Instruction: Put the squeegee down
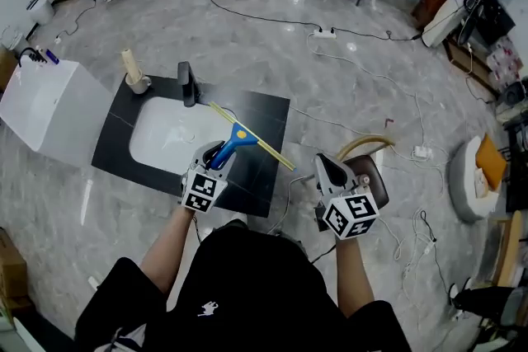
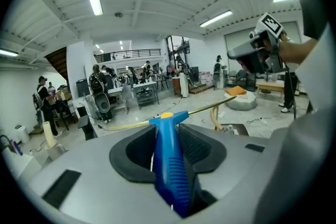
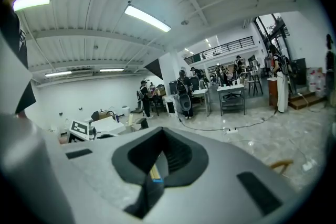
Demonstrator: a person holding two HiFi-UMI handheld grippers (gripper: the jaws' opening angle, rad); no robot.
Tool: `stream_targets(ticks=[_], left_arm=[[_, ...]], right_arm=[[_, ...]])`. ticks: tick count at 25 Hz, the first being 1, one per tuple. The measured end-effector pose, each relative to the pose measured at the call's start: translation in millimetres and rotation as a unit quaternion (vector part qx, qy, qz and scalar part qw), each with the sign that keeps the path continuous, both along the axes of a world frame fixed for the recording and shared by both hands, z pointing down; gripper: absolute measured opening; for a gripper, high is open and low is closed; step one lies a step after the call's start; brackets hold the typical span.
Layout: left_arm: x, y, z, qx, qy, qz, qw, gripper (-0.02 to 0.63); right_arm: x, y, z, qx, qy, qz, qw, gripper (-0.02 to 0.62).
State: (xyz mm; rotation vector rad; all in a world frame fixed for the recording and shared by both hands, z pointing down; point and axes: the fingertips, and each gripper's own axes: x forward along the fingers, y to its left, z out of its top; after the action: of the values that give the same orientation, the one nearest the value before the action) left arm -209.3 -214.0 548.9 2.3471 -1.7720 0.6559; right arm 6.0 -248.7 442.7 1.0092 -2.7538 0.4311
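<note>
Nearest, the right gripper (image 1: pixel 330 173) hangs off the counter's right side with its jaws drawn together on nothing. Just beside it, the left gripper (image 1: pixel 216 157) is clamped on the blue handle of the squeegee (image 1: pixel 239 136), which is held in the air, not yet set down. Its long thin blade slants across above the front right part of the black counter (image 1: pixel 266 106), one end over the white basin (image 1: pixel 165 136), the other reaching toward the counter's right edge. Beyond the basin stands the dark faucet (image 1: pixel 188 84). The risk I see is placement. Released here, the blade could overhang the edge and tip to the floor (image 1: pixel 346 86), or slide down into the basin.
</note>
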Motion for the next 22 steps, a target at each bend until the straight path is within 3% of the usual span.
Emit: stream_targets(ticks=[4,10,22], left_arm=[[0,-10,25,-0.03,-0.012,0.062,0.9976,0.14],[10,-31,58,-0.055,-0.033,0.151,0.9864,0.14],[30,-58,109,-0.095,-0.078,0.303,0.9452,0.14]], right_arm=[[-8,3,12,-0.011,0.016,0.023,1.0,0.002],[-6,8,41,-0.04,0.039,0.062,0.997,0.002],[-15,16,84,-0.093,0.071,0.109,0.987,0.002]])
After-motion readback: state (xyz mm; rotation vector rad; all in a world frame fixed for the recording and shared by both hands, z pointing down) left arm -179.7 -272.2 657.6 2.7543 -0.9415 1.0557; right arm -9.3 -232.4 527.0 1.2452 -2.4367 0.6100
